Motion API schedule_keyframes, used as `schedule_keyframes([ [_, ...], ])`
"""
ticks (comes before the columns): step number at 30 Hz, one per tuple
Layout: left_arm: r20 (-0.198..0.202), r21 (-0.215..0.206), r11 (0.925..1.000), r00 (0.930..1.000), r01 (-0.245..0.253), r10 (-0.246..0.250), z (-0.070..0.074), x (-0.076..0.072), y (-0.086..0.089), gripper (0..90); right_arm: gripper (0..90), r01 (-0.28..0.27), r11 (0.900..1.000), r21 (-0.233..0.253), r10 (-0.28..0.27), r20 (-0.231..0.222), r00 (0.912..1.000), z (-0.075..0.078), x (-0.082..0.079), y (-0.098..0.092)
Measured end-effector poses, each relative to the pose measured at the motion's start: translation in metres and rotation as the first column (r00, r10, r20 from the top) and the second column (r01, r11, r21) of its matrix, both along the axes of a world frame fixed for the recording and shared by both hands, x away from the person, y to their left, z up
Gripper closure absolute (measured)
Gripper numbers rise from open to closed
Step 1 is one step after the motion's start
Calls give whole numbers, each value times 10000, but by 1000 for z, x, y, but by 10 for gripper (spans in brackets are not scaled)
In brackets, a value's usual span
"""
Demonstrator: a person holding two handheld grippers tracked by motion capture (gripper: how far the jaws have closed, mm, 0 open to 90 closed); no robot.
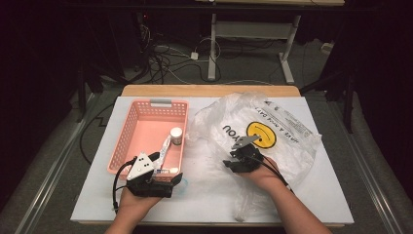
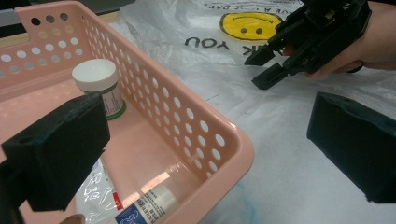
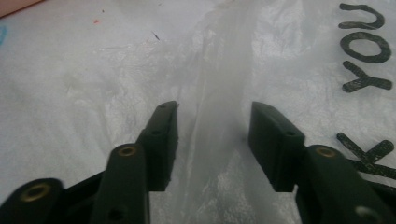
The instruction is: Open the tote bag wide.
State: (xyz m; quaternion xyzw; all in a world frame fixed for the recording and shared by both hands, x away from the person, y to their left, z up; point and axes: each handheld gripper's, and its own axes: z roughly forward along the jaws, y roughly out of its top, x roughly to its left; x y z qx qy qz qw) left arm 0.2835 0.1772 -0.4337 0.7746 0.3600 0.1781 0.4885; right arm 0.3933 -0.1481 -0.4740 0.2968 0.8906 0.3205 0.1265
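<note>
A pink perforated basket (image 1: 127,141) (image 2: 187,116) sits on the left of the table. It holds a white-capped bottle (image 1: 176,135) (image 2: 99,86), a tube with a blue label (image 2: 147,205) and a clear packet (image 1: 163,148). My left gripper (image 1: 163,175) (image 2: 210,121) is open wide across the basket's near right corner, one jaw inside and one outside. A crumpled clear plastic bag (image 1: 277,122) (image 2: 205,23) (image 3: 116,70) with a yellow smiley lies to the right. My right gripper (image 1: 231,165) (image 2: 268,67) (image 3: 212,116) is open over it, jaws either side of a raised fold.
The white table top (image 1: 209,195) has bare room along its front edge. A wooden strip (image 1: 209,90) runs along the far edge. Beyond it are desk legs (image 1: 212,48) and cables on the floor.
</note>
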Motion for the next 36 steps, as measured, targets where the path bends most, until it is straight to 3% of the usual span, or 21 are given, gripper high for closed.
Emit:
schedule_keyframes([
  [6, -2, 35, 10000, 10000, 14, -14, 0, 0, -1, 0, 726, 496, 9981, 356, -500, 106, 9987, -3, 1, -9],
  [9, -6, 44, 10000, 10000, 7, -7, 0, 0, -1, 0, 829, 602, 9968, 527, -612, 175, 9980, -3, 0, -14],
  [10, -6, 47, 10000, 10000, 8, -8, 0, 0, -1, 0, 893, 731, 9940, 814, -750, 203, 9970, -4, -1, -18],
  [14, -9, 70, 10000, 10000, 15, -15, 0, 0, -1, 0, 900, 926, 9902, 1049, -951, 199, 9953, -6, -2, -24],
  [18, -15, 100, 9999, 10000, 42, -42, -1, 0, -2, 0, 900, 1510, 9761, 1565, -1549, 127, 9878, -6, -7, -38],
  [25, -1, 108, 9999, 10000, 58, -58, -1, 0, -3, 0, 900, 1890, 9635, 1893, -1980, 295, 9798, -2, -14, -55],
  [27, -3, 123, 9999, 10000, 55, -55, -1, 0, -2, 0, 900, 2143, 9553, 2036, -2271, 418, 9730, 0, -19, -66],
  [30, -1, 120, 9999, 10000, 61, -61, -1, 0, -2, 0, 900, 2247, 9533, 2019, -2398, 537, 9693, 1, -23, -74],
  [32, -2, 115, 9999, 10000, 63, -63, -1, 0, -2, 0, 900, 2512, 9448, 2103, -2702, 665, 9605, 4, -31, -86],
  [36, -2, 120, 9999, 10000, 72, -72, -1, 1, -2, 0, 900, 2642, 9389, 2207, -2874, 801, 9545, 7, -38, -96],
])
